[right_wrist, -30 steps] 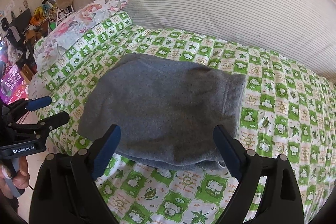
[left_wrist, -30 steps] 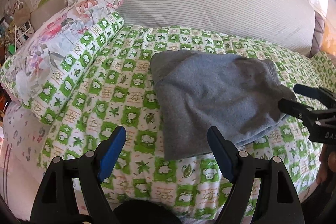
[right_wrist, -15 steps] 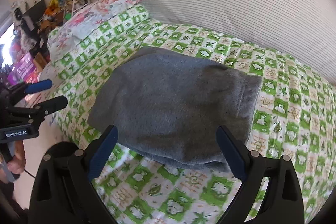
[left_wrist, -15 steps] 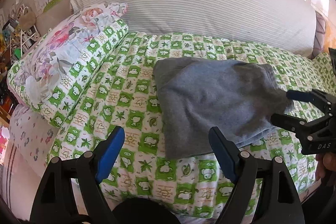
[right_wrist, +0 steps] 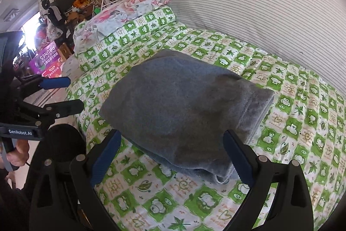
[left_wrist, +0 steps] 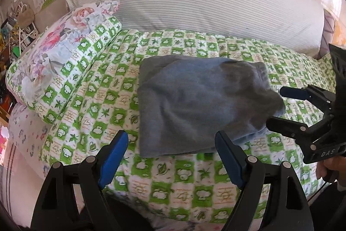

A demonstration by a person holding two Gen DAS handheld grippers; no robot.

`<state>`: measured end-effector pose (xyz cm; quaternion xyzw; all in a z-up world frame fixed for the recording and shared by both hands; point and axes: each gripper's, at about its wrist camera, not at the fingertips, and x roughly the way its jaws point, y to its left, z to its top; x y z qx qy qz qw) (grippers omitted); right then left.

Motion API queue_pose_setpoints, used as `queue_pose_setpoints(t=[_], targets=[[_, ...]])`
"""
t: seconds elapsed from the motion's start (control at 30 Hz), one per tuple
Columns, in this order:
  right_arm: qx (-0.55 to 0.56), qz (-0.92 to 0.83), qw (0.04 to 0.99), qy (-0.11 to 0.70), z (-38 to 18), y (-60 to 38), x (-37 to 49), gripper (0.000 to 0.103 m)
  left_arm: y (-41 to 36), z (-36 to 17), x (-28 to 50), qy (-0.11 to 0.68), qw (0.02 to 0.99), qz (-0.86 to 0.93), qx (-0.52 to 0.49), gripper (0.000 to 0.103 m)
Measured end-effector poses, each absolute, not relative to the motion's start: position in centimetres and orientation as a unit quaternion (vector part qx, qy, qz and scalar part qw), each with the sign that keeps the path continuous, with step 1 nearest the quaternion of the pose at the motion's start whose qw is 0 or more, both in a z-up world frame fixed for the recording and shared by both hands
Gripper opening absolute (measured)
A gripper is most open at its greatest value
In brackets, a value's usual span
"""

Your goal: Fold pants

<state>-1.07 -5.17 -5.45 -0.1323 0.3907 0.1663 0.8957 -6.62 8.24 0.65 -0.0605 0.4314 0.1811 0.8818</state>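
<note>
In the left wrist view, the left gripper [left_wrist: 172, 156] fills the bottom of the frame with its blue-padded jaws spread wide and nothing between them. Just above it, at the centre, the grey pants [left_wrist: 194, 105] lie on the green checked quilt [left_wrist: 90, 88], already folded into a thick, squarish bundle. At the right edge the right gripper [left_wrist: 275, 106] hangs beside the bundle's right end, jaws also apart and gripping nothing.

The pants look like soft fleece: light, limp, not slippery, and likely to sag or unfold if lifted by one layer. A safer hold, by the look of it, is across all layers at the thick stacked edge.

The right wrist view shows what the other does not: the stacked layers and hem [right_wrist: 244, 133] at the bundle's near right corner, and a cluttered room at upper left. Only the left view shows the floral pillow [left_wrist: 54, 47] in full.
</note>
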Motion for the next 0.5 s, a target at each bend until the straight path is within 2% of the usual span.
queue_pose_setpoints(t=[0.5], targets=[[-0.102,0.153,0.899,0.397,-4.6,-7.9,-1.0,0.097,6.6,0.6,-5.3,0.422,0.887,0.182,-0.04,0.081]])
